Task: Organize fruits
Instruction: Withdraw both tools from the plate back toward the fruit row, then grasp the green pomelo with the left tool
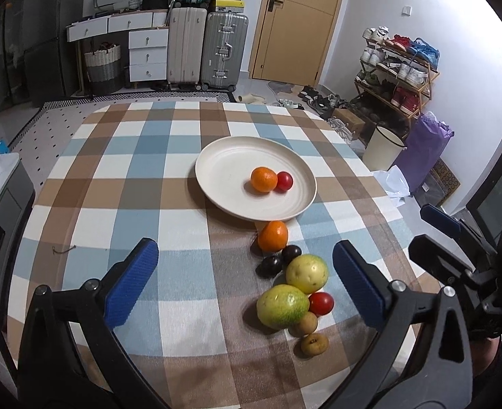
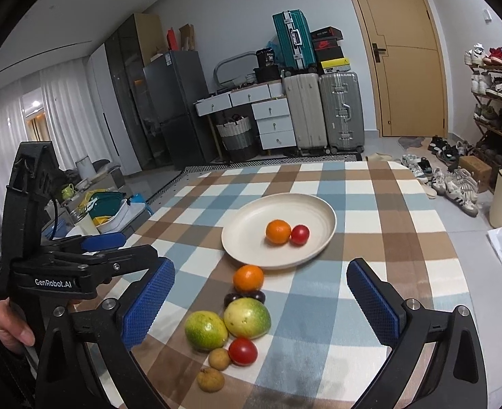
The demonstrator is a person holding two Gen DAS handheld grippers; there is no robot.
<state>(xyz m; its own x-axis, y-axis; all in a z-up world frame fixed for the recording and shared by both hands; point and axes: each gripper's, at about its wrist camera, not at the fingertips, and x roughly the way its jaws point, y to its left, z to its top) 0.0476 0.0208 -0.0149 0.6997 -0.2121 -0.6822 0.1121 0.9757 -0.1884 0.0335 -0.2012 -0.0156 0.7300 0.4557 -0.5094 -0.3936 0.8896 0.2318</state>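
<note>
Fruits: two already lie in the plate (image 1: 217, 156), an orange (image 1: 264, 179) touching a red tomato (image 1: 284, 181). The plate stands about mid-tabletop, toward the right edge.

Remaining fruits lie loose on the checked tabletop (image 1: 114, 170), in a line running from the plate's near rim toward the near edge:
- second orange (image 1: 273, 236), just beside the plate rim
- two dark plums (image 1: 280, 259), touching each other
- two yellow-green round fruits (image 1: 307, 273), side by side
- second red tomato (image 1: 321, 303), against the green pair
- two small brown fruits (image 1: 314, 343), nearest the near edge

Judged progress: two of ten fruits placed, eight left; early stage.

Left tool (image 1: 244, 284): jaws spread wide, nothing between the pads, hovering over the near part of the tabletop with the loose cluster ahead of its right finger. Right tool (image 2: 261, 301): likewise fully spread and empty, above the same cluster. Neither touches a fruit.

Likely next: pick from the cluster. Round fruits packed together may roll when a neighbour is lifted.
</note>
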